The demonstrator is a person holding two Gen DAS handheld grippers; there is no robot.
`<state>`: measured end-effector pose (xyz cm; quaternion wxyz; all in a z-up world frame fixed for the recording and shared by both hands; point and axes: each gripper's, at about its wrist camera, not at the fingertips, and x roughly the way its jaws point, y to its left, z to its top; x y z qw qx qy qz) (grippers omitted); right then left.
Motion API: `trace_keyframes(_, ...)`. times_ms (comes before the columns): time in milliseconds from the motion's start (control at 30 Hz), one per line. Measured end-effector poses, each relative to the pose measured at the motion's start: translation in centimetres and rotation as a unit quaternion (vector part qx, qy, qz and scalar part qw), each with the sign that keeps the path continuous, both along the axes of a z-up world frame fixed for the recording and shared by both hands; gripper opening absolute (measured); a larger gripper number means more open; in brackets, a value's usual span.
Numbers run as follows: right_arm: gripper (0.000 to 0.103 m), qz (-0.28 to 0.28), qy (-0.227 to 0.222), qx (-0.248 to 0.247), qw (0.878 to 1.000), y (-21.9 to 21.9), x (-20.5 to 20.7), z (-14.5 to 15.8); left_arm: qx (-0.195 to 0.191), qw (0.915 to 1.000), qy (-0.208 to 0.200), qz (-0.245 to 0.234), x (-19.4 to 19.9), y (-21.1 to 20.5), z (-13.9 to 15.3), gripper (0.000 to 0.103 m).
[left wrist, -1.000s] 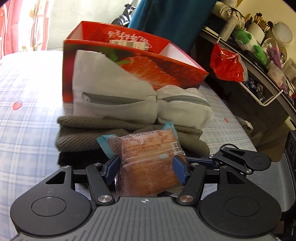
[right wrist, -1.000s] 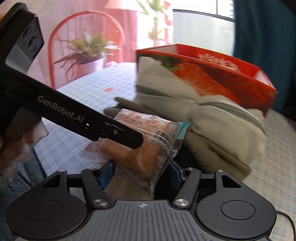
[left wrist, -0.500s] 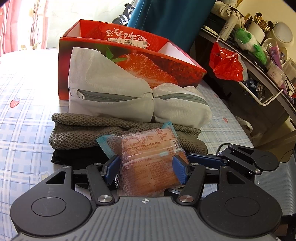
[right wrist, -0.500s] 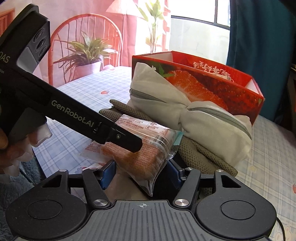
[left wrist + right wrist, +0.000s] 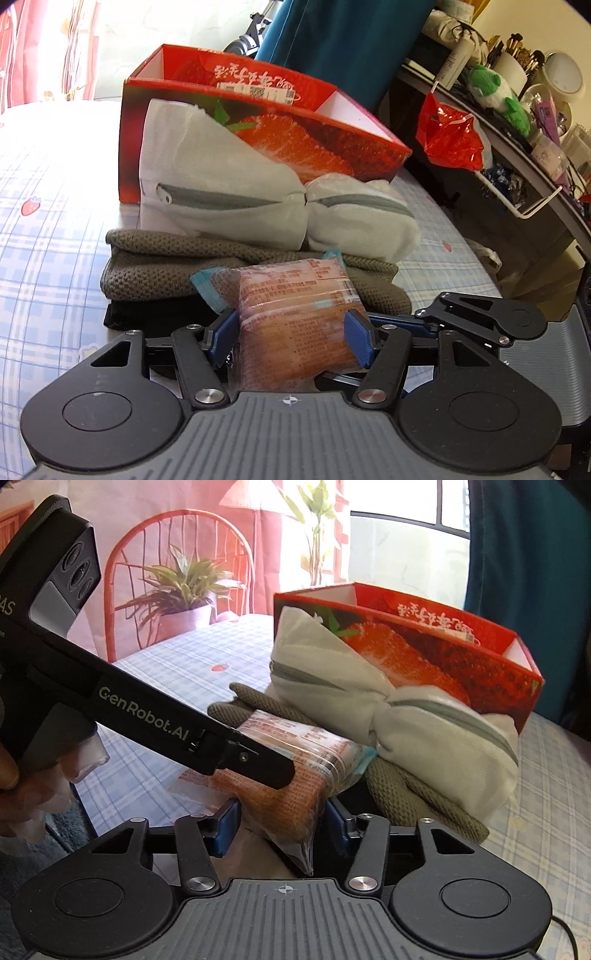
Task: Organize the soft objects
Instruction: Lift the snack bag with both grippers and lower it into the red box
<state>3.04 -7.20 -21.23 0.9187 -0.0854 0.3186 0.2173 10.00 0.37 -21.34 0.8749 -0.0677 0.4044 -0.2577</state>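
An orange snack packet (image 5: pixel 299 325) in clear wrap sits between the blue pads of my left gripper (image 5: pixel 291 334), which is shut on it. It also shows in the right wrist view (image 5: pixel 295 771), where my right gripper (image 5: pixel 282 825) is shut on its lower end. Beyond lie a folded grey knit cloth (image 5: pixel 155 269), a dark cloth (image 5: pixel 122 314) under it, and a white zippered pouch (image 5: pixel 229 192) leaning on an open red strawberry box (image 5: pixel 332 147).
Everything rests on a blue plaid sheet (image 5: pixel 48 229). A shelf (image 5: pixel 517 140) with a red bag, green plush and bottles runs along the right. A red chair (image 5: pixel 177 576) and a potted plant stand beyond the far edge.
Both grippers have pulled back and risen slightly with the packet held between them; the box, pouch and cloths now look a bit farther off and lower.
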Motion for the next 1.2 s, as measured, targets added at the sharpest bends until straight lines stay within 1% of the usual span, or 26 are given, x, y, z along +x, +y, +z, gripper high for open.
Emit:
trace_keyframes(200,0.045,0.001,-0.027,0.018,0.999,-0.4,0.0,2.0,-0.004,0.9993,-0.037,-0.004,-0.1,0.1,2.6,0.064)
trace_keyframes(367,0.045,0.002,-0.057,0.023,0.998,-1.1,0.4,4.6,0.001,0.9973,-0.072,-0.013,0.2,-0.9,5.6,0.064)
trace_keyframes(600,0.045,-0.002,-0.083,0.027,0.996,-2.8,2.0,7.8,-0.002,0.9943,-0.103,-0.025,1.5,-2.5,8.8,0.064)
trace_keyframes(733,0.045,-0.001,-0.09,0.021,0.996,-3.6,3.2,8.9,0.0,0.9937,-0.108,-0.028,2.4,-3.3,9.8,0.064)
trace_keyframes(967,0.045,0.005,-0.097,0.017,0.995,-4.9,4.9,9.8,-0.001,0.9939,-0.107,-0.025,4.2,-4.3,10.6,0.064)
trace_keyframes(1100,0.045,0.008,-0.101,0.02,0.995,-5.5,6.4,10.5,-0.007,0.9943,-0.104,-0.022,5.9,-4.6,11.1,0.064)
trace_keyframes(1200,0.045,0.008,-0.106,0.023,0.994,-6.1,8.2,11.3,-0.008,0.9936,-0.111,-0.022,7.7,-5.2,11.9,0.065)
